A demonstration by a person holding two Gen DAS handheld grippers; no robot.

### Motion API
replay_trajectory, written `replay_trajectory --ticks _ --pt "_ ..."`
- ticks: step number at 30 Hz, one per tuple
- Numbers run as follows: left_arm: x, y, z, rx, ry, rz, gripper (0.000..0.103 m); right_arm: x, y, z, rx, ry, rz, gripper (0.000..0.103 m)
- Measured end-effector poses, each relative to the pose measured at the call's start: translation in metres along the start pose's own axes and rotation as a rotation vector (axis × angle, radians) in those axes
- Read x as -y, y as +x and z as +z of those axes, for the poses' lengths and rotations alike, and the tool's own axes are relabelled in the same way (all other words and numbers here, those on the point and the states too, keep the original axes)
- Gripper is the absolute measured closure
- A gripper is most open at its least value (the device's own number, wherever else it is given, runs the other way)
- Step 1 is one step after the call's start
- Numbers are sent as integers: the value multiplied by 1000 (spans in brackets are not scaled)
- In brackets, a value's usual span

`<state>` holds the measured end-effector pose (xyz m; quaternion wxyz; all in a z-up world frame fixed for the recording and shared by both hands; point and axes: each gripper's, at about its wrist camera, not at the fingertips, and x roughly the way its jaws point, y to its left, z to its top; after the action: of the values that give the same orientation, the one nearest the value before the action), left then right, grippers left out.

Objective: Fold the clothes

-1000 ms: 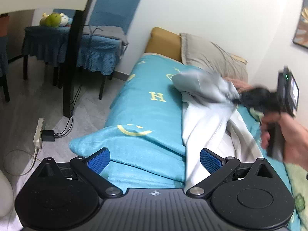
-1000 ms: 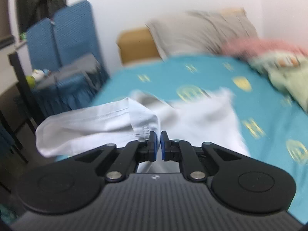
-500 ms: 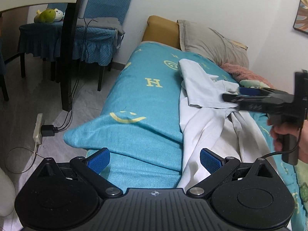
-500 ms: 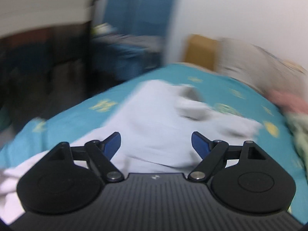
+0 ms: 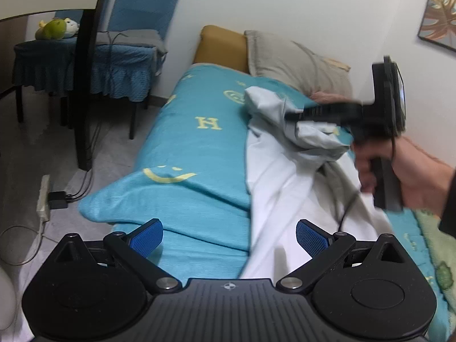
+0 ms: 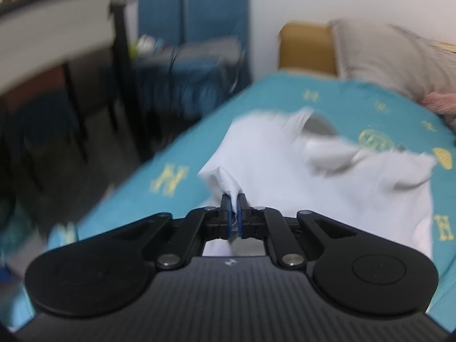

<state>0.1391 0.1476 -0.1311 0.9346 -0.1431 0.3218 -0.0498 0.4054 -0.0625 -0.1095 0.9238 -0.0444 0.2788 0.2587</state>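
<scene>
While the blue-skirted chair (image 5: 85, 68) with a green plush toy (image 5: 55, 25) stands clear at far left and a white power strip (image 5: 43, 196) lies on the floor, nothing blocks the left gripper (image 5: 229, 238), jaws wide and empty over the teal blanket (image 5: 182, 142) printed with a yellow "H" and a smiley. The white cotton garment (image 5: 279, 176) lies lengthwise toward the grey pillow (image 5: 296, 62). The right gripper (image 6: 234, 208) just closed, pinching a fold.
</scene>
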Motion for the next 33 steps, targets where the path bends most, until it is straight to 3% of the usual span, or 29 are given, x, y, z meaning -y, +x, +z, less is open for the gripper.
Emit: replay_trajectory --ticks 4,9,12,16,17,19,20,21,26,33 --pt "6 -4 -2 23 31 -32 2 47 -8 29 132 146 -140 97" --pt "10 2 -5 7 52 -53 2 122 7 36 177 380 -349 97" --pt "9 9 -7 -7 61 -48 2 145 31 22 129 407 -369 97" --pt "9 20 -8 -36 60 -49 2 143 42 9 121 371 -353 94" --pt "10 21 -9 -38 68 -47 2 142 40 8 117 372 -362 89" --pt "13 20 -10 -35 86 -41 2 138 32 6 113 386 -354 63" --pt "14 18 -11 -31 92 -40 2 135 23 5 124 395 -335 34" --pt "15 17 -11 -27 97 -39 2 132 15 3 136 404 -315 13" --pt "21 6 -11 -3 116 -35 2 91 -53 3 155 351 -254 15" --pt "37 -24 -10 12 156 -13 2 26 -201 -21 184 321 -200 15"
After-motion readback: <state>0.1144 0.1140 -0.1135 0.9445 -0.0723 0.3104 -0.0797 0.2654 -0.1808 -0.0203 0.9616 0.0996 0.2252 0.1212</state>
